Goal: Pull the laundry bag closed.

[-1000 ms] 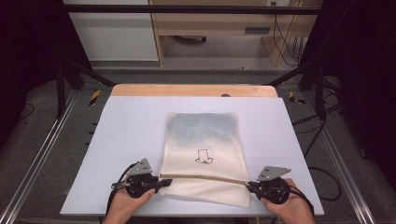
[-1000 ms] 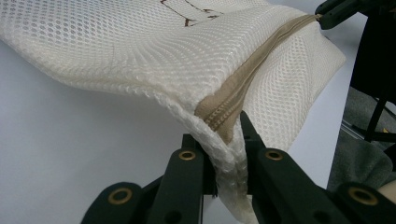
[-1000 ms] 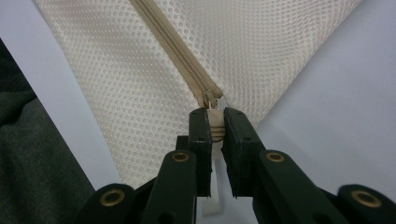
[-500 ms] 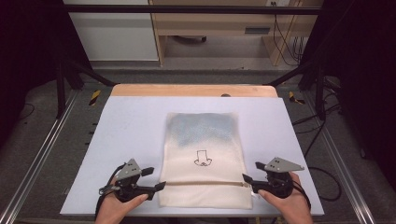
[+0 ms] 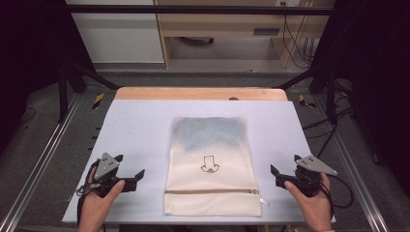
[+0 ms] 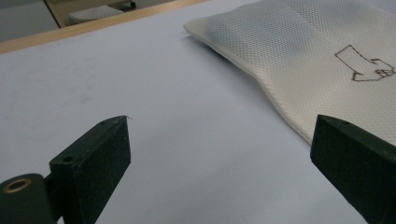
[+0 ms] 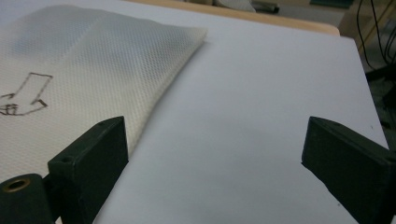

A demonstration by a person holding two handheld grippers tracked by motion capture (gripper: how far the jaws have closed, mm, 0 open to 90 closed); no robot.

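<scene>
Flanking the mesh bag, left claw and right claw have just released, empty.

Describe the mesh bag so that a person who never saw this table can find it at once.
On the pale blue table, look at the middle near the front edge. The mesh bag lies flat there: cream netting, a small black drawing at its centre, a zipper across its near end.

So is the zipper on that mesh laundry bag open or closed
Closed. The zipper runs as one straight line across the mesh bag, its pull at the right end, and no gap shows along it.
</scene>
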